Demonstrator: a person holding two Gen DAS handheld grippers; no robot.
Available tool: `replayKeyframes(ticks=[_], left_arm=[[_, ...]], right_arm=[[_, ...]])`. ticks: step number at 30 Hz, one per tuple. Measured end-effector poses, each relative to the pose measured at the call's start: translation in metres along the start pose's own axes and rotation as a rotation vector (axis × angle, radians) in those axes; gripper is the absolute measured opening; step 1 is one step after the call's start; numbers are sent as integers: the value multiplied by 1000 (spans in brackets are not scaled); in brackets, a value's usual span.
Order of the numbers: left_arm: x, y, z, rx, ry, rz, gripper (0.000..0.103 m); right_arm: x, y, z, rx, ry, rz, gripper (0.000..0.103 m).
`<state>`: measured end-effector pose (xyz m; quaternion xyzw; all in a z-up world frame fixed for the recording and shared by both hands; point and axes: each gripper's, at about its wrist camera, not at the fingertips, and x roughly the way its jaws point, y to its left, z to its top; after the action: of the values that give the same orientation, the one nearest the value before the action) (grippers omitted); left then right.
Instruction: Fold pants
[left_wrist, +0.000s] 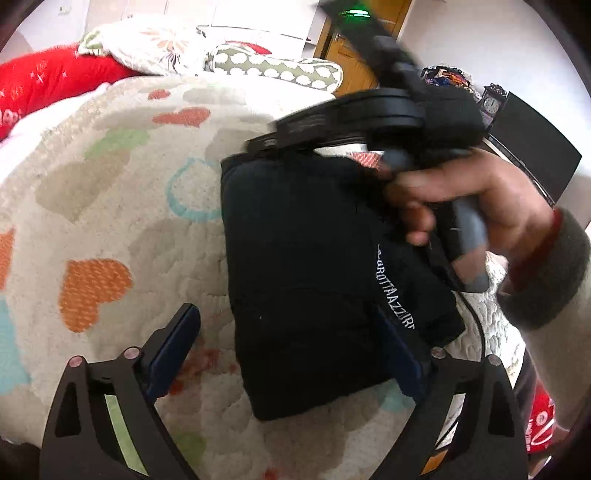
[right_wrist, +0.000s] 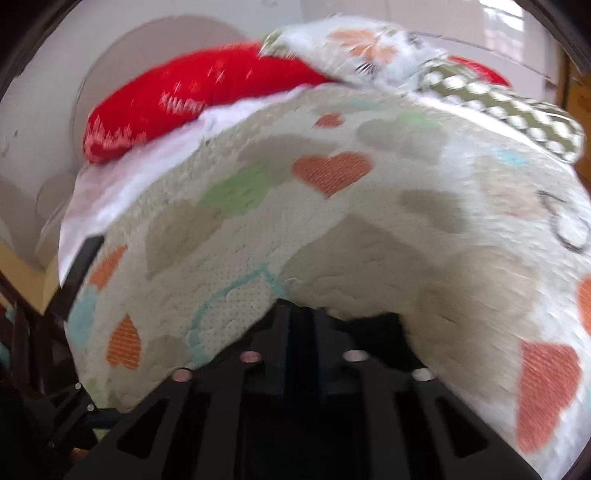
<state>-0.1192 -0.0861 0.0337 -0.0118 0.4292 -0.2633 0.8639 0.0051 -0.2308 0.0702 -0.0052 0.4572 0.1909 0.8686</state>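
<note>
The black pants (left_wrist: 303, 258) lie folded into a thick rectangle on the heart-patterned blanket (left_wrist: 110, 184), with white lettering along one edge. My left gripper (left_wrist: 288, 350) stands wide open over their near end; its left finger rests over bare blanket and its right finger (left_wrist: 402, 354) sits at the cloth's right side. A person's hand (left_wrist: 480, 199) holds my right gripper (left_wrist: 266, 140) at the far edge of the pants, blurred. In the right wrist view my right gripper (right_wrist: 301, 325) has its fingers close together with a narrow dark gap, black cloth (right_wrist: 373, 321) just beside them. Whether cloth is pinched is unclear.
A red pillow (left_wrist: 55, 81) and patterned pillows (left_wrist: 277, 70) lie at the head of the bed. A wooden door (left_wrist: 354, 74), a small clock (left_wrist: 491, 103) and a black panel (left_wrist: 535, 158) stand beyond the bed's right side. The blanket (right_wrist: 332, 221) spreads wide to the left.
</note>
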Motion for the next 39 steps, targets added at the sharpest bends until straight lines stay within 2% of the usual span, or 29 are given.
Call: replayKeyframes(ticks=[4,7,10,13,16,22,28,34,39], left_arm=[[-26,-1,11,32,-80,58,94],[-29,3,23,26,-100,103,94],[-18,5,31,-4,-87,105,94],[-1,-1,30,11,-52,121,94],[15,-9,20,28,1,129,95],[10,-20,15,32,-6,144,94],[2,-22,19,39,-24,159,94],[5,-19,18,22,-16,162,94],[10,-18,16,13,-4,157,94]], right_arm=[[-65,-3,-29,-3,-82,-37,26],[-91,4,-60,1,-102,-34,28],[-92,11,-90,7,-69,-25,28],[-79,17,-119,-15,-20,-63,27],[-81,13,-139,-14,-52,-125,26],[-99,-2,-143,67,-58,-131,31],[-118,-1,-145,113,-115,-104,33],[-110,12,-146,80,-93,-89,35],[-95,9,-156,97,-72,-107,46]])
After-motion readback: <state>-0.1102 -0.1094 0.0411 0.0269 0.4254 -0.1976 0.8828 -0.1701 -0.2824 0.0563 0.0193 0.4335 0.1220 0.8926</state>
